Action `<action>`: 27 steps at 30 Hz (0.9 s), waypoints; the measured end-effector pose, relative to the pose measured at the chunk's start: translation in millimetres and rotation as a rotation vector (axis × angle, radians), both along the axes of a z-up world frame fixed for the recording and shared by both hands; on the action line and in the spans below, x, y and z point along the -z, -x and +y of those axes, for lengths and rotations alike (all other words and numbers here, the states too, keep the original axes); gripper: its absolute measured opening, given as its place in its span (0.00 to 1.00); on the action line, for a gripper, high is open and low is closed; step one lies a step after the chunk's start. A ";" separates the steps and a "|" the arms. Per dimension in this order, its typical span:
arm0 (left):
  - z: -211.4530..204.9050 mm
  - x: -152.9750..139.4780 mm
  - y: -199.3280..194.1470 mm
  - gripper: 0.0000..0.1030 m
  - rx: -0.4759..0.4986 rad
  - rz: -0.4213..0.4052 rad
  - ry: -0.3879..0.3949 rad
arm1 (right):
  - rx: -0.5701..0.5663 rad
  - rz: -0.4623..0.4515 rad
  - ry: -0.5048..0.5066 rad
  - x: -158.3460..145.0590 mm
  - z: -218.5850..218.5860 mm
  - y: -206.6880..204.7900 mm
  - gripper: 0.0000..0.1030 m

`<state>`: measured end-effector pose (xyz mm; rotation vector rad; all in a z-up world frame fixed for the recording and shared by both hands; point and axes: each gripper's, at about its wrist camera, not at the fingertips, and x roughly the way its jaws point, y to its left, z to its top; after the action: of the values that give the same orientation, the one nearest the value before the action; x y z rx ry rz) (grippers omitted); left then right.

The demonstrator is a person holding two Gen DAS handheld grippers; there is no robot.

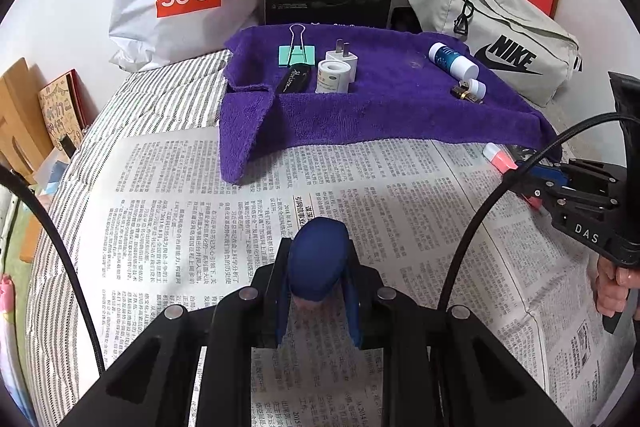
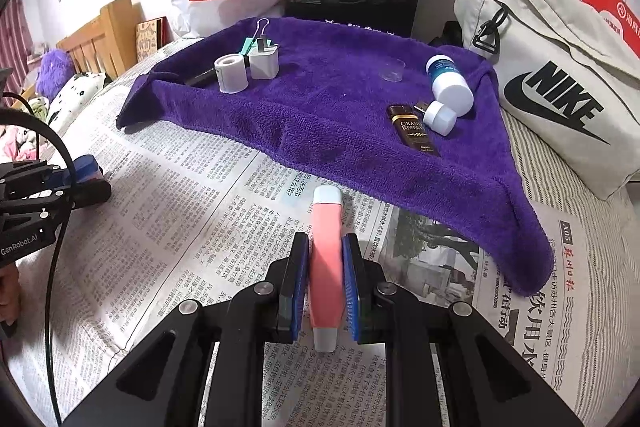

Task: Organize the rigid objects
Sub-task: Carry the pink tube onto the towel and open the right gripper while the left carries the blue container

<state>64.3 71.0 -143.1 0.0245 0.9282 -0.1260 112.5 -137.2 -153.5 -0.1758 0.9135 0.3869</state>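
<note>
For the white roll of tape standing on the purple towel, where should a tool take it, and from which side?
Grip the white tape roll across its round outer wall, coming down from above. It stands on end with the hollow core up, so its curved sides offer opposed faces. The white charger plug sits close on one side and the black stick on the other, so set the fingers on the near and far sides.

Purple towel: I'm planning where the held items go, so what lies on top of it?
On the purple towel: left, a binder clip, charger plug, tape roll and black stick; right, a blue-labelled bottle, small white cap, brown lighter-like case. Whatever lies beneath the towel is covered.
</note>
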 end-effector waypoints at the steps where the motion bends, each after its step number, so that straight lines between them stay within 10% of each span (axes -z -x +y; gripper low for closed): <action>1: -0.7 0.2 0.2 0.21 0.000 0.000 -0.005 | 0.000 0.002 -0.004 0.1 -0.6 -0.1 0.17; 27: 7.3 -31.3 -4.6 0.20 -0.063 0.009 0.076 | -0.085 0.025 -0.008 -39.2 -19.2 16.2 0.16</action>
<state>68.9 78.3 -111.7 -0.0757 0.9317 -0.1027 96.2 -156.4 -114.2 -0.2027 0.9311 0.4725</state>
